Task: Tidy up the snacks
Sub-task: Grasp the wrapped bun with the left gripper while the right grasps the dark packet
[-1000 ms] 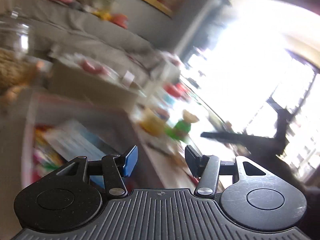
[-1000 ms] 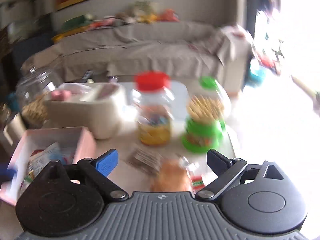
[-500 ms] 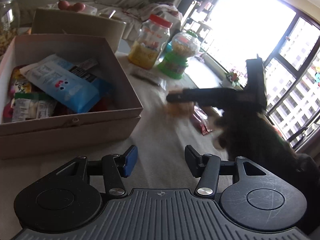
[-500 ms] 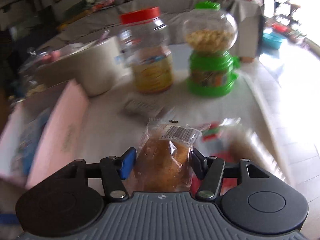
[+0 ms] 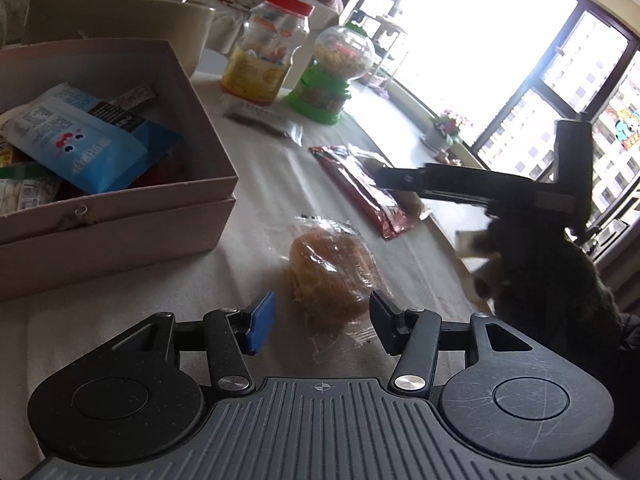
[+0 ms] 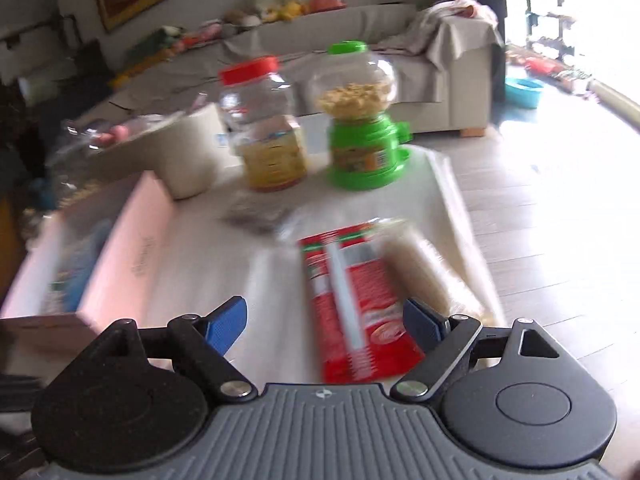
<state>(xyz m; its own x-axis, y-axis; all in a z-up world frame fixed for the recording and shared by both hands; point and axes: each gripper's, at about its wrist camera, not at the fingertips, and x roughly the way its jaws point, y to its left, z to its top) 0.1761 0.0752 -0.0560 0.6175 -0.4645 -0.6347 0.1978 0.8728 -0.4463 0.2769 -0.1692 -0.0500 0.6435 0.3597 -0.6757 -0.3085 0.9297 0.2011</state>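
A bun in a clear wrapper (image 5: 328, 272) lies on the white tablecloth, its near end between the fingers of my left gripper (image 5: 320, 314), which is open with its pads off the wrapper. To the left stands the open pink box (image 5: 192, 216) holding a blue packet (image 5: 80, 140) and other snacks. My right gripper (image 6: 325, 320) hovers over a red snack packet (image 6: 352, 304) with its jaws opening; the packet lies between them, untouched. A clear pack of pale biscuits (image 6: 424, 276) lies beside the red packet.
At the far end of the table stand a red-lidded jar (image 5: 266, 48), a green snack dispenser (image 5: 332, 76) and a beige tub (image 5: 120, 20). A flat clear packet (image 5: 260, 116) lies before the jar. The table's edge (image 6: 460, 208) drops to the floor on the right.
Half a second ago the right gripper was shut on the bun. It has let go and shifted right over the red packet. The left gripper swung down, and the bun lies at its fingers.
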